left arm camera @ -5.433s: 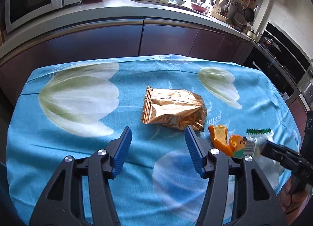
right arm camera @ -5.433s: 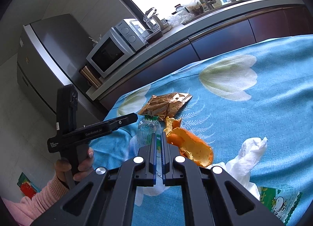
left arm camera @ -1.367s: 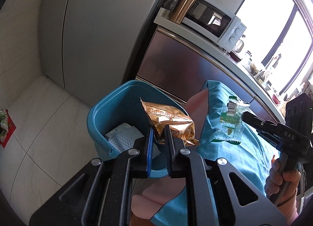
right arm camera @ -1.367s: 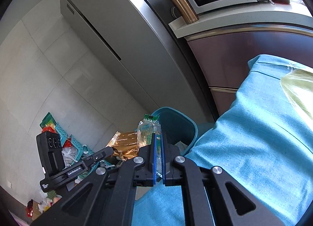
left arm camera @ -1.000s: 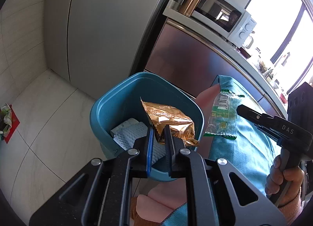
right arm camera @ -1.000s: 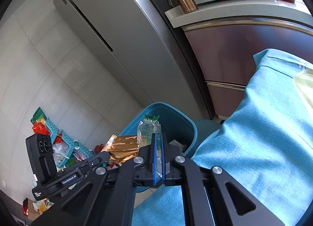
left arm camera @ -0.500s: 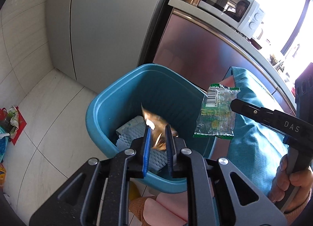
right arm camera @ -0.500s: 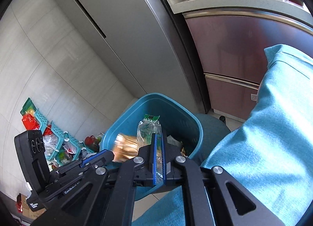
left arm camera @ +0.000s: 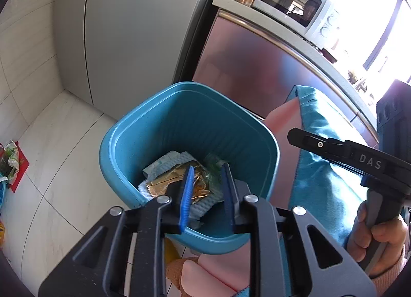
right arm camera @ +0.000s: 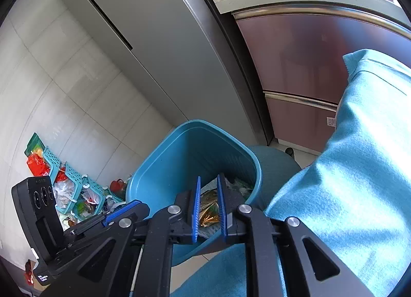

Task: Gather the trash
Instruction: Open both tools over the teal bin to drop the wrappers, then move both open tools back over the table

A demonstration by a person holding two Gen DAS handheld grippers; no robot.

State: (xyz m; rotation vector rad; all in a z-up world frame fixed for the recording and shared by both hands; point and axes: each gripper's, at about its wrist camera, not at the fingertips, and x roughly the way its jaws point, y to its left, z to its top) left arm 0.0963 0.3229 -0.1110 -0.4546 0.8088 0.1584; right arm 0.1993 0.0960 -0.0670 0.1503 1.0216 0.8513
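Both claws, left claw (left arm camera: 205,168) & right claw (right arm camera: 208,181), hang w/ jaws opening and nothing between them, right over the blue bin (left arm camera: 123,168) beside the worktop so trash lands inside: gold wrapper (left arm camera: 164,178) lies in it

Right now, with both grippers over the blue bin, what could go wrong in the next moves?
1. The left gripper and right gripper, jaws opening and empty, hang close together over the blue bin; pulling back at once, they might collide.
2. The bin stands right against the blue tablecloth; a gripper swinging back could catch the hanging cloth.
3. The gold wrapper lies loosely on top of the pile and may slide.
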